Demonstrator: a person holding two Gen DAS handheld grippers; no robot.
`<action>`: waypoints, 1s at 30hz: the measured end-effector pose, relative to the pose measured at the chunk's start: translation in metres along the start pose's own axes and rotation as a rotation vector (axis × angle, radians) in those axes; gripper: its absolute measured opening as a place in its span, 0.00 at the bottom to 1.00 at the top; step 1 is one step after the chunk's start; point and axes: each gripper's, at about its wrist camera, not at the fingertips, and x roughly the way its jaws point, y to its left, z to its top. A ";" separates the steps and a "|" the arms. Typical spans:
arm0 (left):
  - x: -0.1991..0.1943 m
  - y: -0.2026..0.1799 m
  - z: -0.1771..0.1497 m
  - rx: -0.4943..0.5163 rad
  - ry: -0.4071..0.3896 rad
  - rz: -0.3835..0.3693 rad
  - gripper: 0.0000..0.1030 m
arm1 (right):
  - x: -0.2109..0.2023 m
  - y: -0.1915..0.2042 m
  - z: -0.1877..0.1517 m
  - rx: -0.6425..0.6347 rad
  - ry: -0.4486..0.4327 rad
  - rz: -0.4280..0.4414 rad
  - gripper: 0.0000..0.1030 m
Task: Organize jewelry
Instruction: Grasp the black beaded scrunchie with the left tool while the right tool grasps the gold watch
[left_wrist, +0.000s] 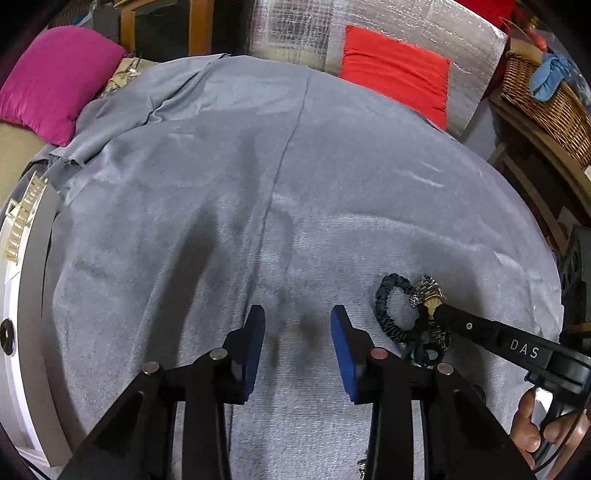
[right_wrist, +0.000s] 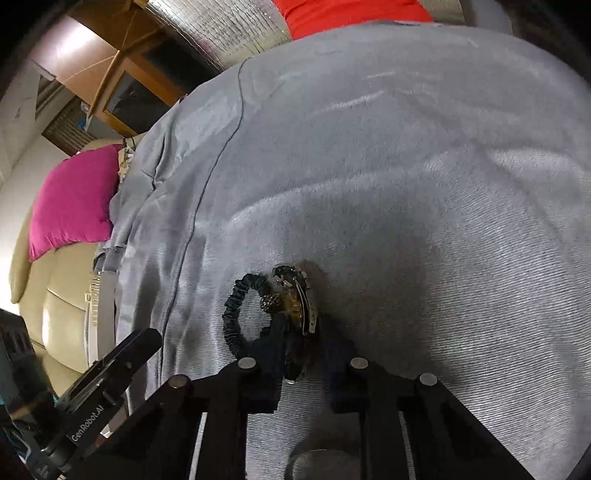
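Note:
A metal-link watch (right_wrist: 295, 295) with a gold-toned face lies on the grey cloth (right_wrist: 406, 184), touching a dark fabric-covered elastic bracelet (right_wrist: 232, 314) on its left. My right gripper (right_wrist: 301, 347) is down at the cloth with both pads closed on the watch's band. From the left wrist view, the right gripper (left_wrist: 441, 312) reaches in from the right and covers part of the watch (left_wrist: 428, 290), with the dark bracelet (left_wrist: 386, 302) beside it. My left gripper (left_wrist: 297, 332) hovers over bare cloth just left of them, blue pads apart, nothing between them.
A white box (left_wrist: 22, 295) with a gold link band (left_wrist: 26, 218) on it sits at the cloth's left edge. A magenta cushion (left_wrist: 55, 81) and a red cushion (left_wrist: 395, 70) lie at the back. A wicker basket (left_wrist: 543, 99) stands far right. A hand (left_wrist: 535, 432) holds the right gripper.

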 end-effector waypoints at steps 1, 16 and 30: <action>0.001 -0.002 0.001 0.004 0.003 0.000 0.37 | -0.001 -0.002 0.001 0.002 -0.004 -0.004 0.17; 0.050 -0.044 0.015 0.096 0.098 -0.111 0.37 | -0.027 -0.044 0.010 0.112 -0.040 -0.024 0.17; 0.060 -0.061 0.021 0.162 0.079 -0.100 0.08 | -0.023 -0.040 0.009 0.095 -0.032 -0.026 0.18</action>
